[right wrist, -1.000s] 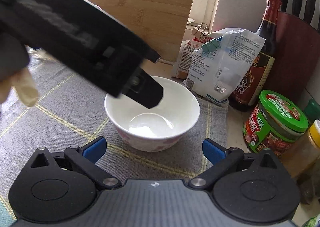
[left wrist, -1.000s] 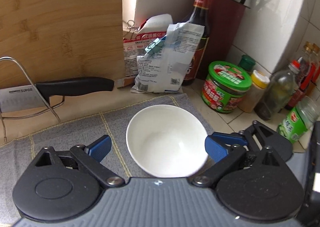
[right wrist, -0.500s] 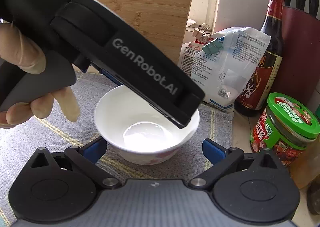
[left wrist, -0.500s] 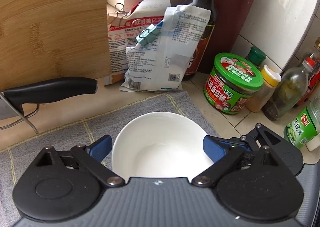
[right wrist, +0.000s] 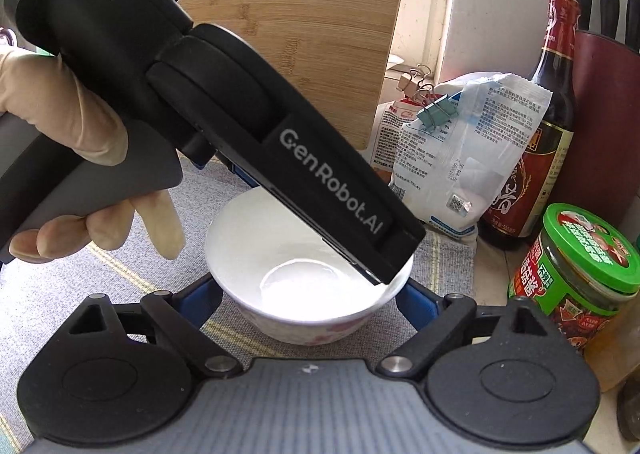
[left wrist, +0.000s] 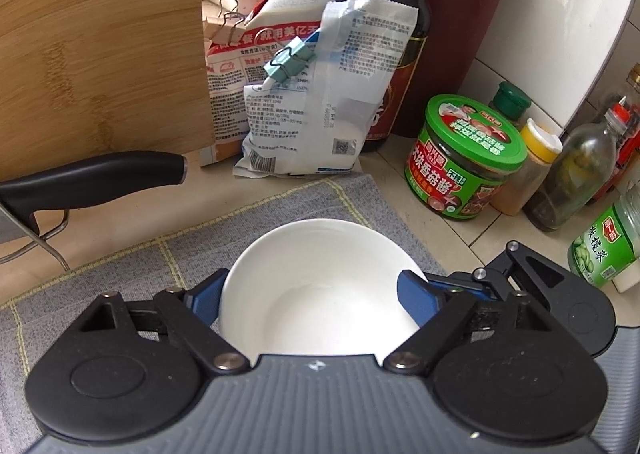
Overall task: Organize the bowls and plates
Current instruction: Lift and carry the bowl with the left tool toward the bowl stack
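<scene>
Both grippers angle downward with jaws that have just been closing. The left gripper [left wrist: 316,296] has its blue fingers [left wrist: 416,302] flanking the white bowl [left wrist: 320,294]; the right gripper [right wrist: 310,304] straddles it too. A gloved hand [right wrist: 60,158] grips the left handle

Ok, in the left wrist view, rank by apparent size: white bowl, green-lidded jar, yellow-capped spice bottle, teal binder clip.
1. White ceramic bowl, though it is nearest the camera.
2. Green-lidded sauce jar.
3. Yellow-capped spice bottle, partly hidden by the jar.
4. Teal binder clip.

Bright daylight, glare inside the white bowl [right wrist: 304,278], fisheye bending and dark corners.
</scene>
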Demonstrator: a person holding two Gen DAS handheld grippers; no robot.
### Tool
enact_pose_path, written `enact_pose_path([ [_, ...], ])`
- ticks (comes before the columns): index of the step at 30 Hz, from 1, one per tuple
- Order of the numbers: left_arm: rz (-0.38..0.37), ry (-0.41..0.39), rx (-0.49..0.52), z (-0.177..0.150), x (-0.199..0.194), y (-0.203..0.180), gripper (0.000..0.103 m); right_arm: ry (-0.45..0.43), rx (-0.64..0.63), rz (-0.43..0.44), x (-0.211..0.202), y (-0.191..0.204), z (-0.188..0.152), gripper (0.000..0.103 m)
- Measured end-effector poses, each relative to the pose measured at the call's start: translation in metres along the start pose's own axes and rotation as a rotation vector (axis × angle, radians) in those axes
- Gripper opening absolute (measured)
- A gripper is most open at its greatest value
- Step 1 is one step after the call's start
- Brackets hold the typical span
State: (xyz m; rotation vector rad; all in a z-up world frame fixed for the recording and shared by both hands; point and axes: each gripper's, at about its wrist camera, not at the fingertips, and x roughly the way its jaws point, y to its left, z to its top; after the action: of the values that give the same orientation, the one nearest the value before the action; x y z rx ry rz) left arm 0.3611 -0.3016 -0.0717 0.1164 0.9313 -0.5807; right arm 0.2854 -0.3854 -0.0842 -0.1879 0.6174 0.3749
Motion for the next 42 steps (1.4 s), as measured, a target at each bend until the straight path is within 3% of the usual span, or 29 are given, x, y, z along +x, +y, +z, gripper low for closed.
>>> enact_pose_path([
  [15, 0.0, -0.02, -0.019, -0.009, -0.02, -0.004, 0.088, 0.035, -0.016, 0.022, -0.008, 0.001, 0.01, 0.095],
  [34, 0.107, -0.077, -0.166, -0.05, -0.103, -0.009, 0.088, 0.066, -0.104, 0.184, -0.054, 0.04, 0.027, 0.095],
  [42, 0.136, -0.106, -0.187, -0.07, -0.142, 0.004, 0.088, 0.05, -0.158, 0.209, -0.069, 0.076, 0.04, 0.095],
])
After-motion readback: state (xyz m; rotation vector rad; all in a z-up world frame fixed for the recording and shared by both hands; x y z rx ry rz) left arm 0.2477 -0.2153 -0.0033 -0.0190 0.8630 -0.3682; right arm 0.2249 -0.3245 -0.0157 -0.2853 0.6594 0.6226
